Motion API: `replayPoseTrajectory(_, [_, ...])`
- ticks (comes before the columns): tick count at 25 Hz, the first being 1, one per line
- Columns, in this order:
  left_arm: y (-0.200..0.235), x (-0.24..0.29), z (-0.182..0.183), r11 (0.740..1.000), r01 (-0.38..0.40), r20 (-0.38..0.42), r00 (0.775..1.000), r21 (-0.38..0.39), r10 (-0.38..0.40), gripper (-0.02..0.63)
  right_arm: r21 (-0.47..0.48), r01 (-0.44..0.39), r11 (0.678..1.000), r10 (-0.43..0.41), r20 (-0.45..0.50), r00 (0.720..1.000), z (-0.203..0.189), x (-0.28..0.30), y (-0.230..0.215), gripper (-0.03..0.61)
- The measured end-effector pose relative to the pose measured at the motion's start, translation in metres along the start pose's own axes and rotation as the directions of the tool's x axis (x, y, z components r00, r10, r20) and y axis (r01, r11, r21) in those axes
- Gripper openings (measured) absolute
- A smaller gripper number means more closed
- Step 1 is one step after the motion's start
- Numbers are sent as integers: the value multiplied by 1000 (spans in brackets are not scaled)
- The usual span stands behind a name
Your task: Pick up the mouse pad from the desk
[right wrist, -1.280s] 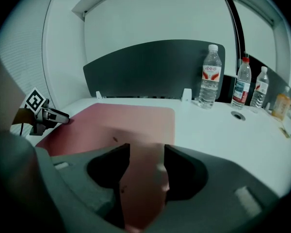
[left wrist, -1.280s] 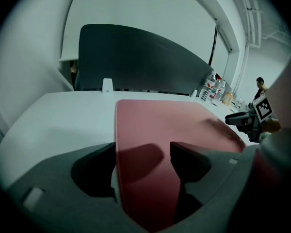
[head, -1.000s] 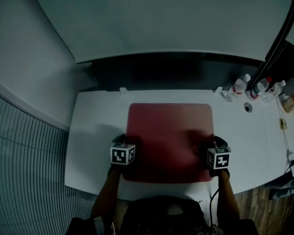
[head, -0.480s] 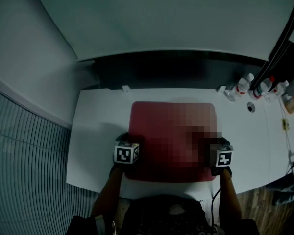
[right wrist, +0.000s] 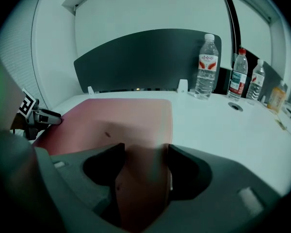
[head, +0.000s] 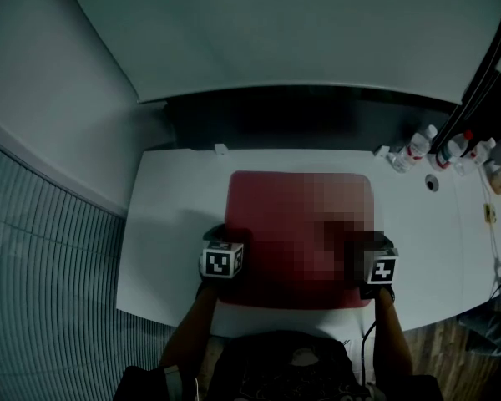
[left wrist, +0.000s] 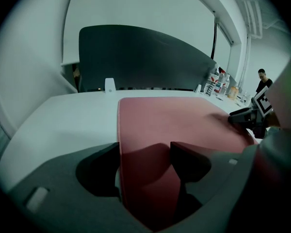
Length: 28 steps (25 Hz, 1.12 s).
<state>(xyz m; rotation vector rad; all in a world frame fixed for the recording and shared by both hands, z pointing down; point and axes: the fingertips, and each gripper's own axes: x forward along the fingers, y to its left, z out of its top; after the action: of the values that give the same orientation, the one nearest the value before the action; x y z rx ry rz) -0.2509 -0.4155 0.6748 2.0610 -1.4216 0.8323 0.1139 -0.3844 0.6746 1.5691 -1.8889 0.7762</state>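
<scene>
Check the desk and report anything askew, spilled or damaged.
Almost nothing stands out. The mouse pad lies flat and square to the desk. The bottles stand upright at the far right, and nothing is spilled. The one oddity is a small dark speck on the mouse pad's right part, perhaps a stain.
</scene>
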Motion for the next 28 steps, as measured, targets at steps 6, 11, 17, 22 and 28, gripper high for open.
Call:
replayPoseTrajectory(6, [-6,2,0,1000,5,20,1000,-10,-4,293,10,5,1000,-5,3,1000,-1,0,2,258])
replayPoseTrajectory(11, [-7,3,-1,1000,10,22,1000,-14,-10,270,22,8,1000,-8,0,1000,-3,0,5,235])
replayPoseTrajectory(17, [-12,0,-1,1000,16,7,1000,-8,-16,227,14,0,1000,0,-4,1000,-1,-2,8,206])
replayPoseTrajectory(22, [-23,0,-1,999,44,4,999,18,-44,145,4,-18,1000,18,-6,1000,-2,-1,11,176])
replayPoseTrajectory(28, [-27,4,0,997,31,33,999,72,-33,98,-20,-56,998,55,-10,998,-3,1,21,96])
